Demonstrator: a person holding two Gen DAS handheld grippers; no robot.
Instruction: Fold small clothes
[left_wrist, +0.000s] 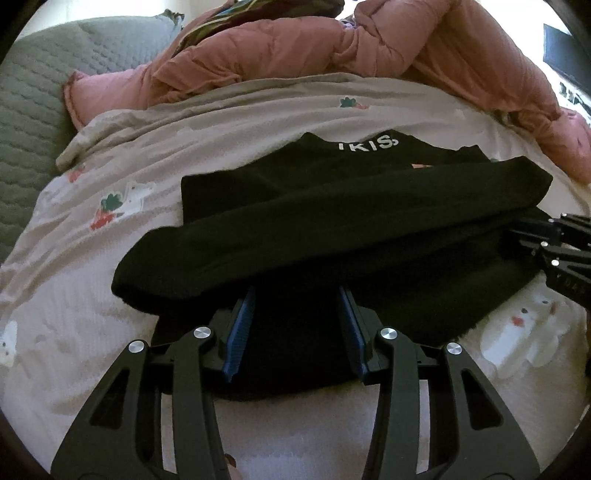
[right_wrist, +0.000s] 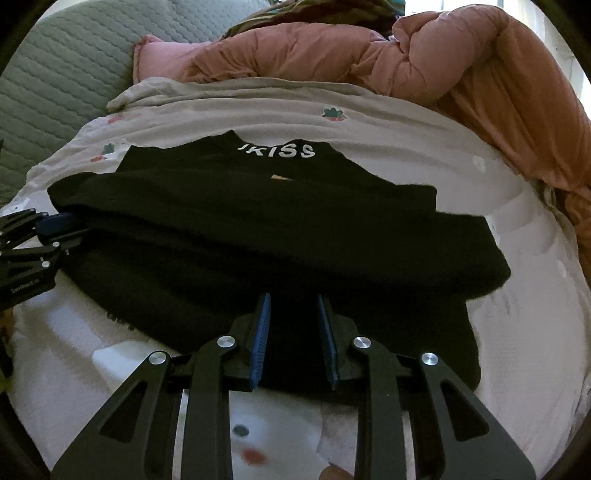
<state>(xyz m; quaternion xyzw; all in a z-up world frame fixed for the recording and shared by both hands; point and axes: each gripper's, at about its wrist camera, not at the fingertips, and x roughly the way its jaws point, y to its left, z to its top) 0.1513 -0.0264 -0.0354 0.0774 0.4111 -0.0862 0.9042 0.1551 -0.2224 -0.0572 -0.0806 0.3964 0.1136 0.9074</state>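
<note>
A small black garment (left_wrist: 332, 218) with white letters at its far edge lies on a pale printed sheet (left_wrist: 110, 184). A thick fold of it runs across the middle. My left gripper (left_wrist: 297, 291) has its blue pads apart, tips under the fold's near left edge. In the right wrist view the garment (right_wrist: 277, 221) fills the middle. My right gripper (right_wrist: 293, 295) has its pads apart, tips under the fold's near right edge. Each gripper also shows in the other's view: the right one (left_wrist: 554, 240), the left one (right_wrist: 48, 229). The fingertips are hidden by cloth.
A puffy pink duvet (left_wrist: 332, 44) is bunched along the far side and right (right_wrist: 480, 74). A grey quilted cushion (left_wrist: 37, 92) lies at the far left. The sheet carries bear and strawberry prints.
</note>
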